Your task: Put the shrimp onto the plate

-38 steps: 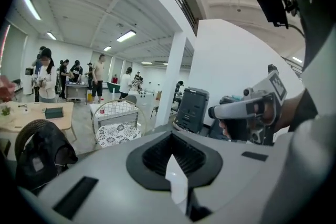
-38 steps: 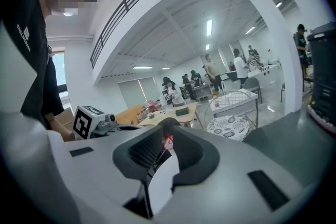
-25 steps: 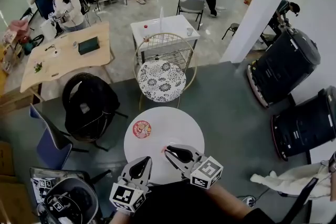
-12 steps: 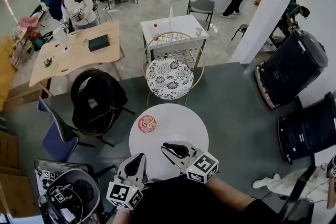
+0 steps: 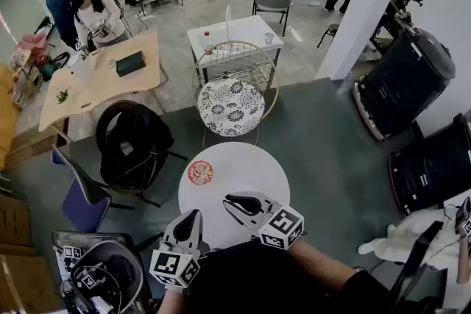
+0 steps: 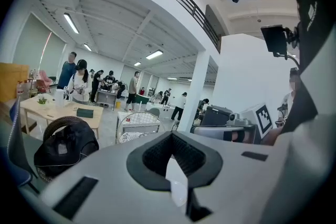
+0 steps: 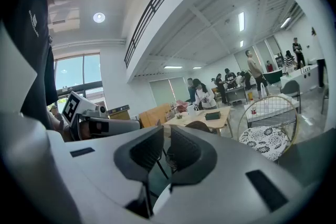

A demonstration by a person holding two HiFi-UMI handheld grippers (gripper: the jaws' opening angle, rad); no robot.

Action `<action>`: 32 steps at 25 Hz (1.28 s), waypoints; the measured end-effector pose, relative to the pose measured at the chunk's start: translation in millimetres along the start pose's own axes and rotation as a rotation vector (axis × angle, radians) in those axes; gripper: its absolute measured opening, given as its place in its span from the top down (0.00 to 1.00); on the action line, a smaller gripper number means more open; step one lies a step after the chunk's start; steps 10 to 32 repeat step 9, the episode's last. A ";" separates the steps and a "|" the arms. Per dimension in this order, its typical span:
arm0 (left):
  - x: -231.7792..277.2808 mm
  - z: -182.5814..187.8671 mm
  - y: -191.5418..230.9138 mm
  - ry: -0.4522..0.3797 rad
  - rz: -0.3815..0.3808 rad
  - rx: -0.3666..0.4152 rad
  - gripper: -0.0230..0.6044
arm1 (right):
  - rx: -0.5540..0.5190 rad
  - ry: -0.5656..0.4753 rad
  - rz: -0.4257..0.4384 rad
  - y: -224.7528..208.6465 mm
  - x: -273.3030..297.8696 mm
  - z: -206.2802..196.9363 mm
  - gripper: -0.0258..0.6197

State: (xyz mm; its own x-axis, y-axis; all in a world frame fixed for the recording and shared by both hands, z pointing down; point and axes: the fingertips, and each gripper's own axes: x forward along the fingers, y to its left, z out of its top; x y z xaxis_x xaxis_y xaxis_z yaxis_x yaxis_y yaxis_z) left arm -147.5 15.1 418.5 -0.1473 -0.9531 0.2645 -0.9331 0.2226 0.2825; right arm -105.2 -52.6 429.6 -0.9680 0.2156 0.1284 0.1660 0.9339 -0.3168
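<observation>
A small round plate (image 5: pixel 199 172) with a red and pink pattern lies at the left of the white round table (image 5: pixel 243 169). No shrimp shows in any view. My left gripper (image 5: pixel 193 218) hovers over the table's near edge with its tips together and nothing in them; the left gripper view (image 6: pixel 170 136) shows the black pads (image 6: pixel 155 157) meeting at the tips. My right gripper (image 5: pixel 229 200) points left over the near part of the table. In the right gripper view (image 7: pixel 164 131) a narrow slit of floor shows between its pads (image 7: pixel 147 149), with nothing held.
Beyond the table stands a wire chair with a patterned cushion (image 5: pixel 227 109). A black backpack (image 5: pixel 131 145) sits on a chair to the left, next to a blue chair (image 5: pixel 79 204). Two black machines (image 5: pixel 405 88) stand at the right. People move about at the far tables.
The head view has shifted slightly. Both grippers stay over the near edge of the table, and their jaws look unchanged. People in the background have walked on.
</observation>
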 end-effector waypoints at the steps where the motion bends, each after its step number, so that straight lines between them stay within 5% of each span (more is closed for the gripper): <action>1: 1.9 0.0 -0.5 0.002 -0.002 0.002 0.95 | -0.001 -0.003 -0.001 -1.0 -0.7 0.9 0.87; 32: 9.3 -2.0 1.7 0.005 -0.020 0.005 0.96 | -0.017 0.003 0.005 -0.9 2.9 -2.4 0.87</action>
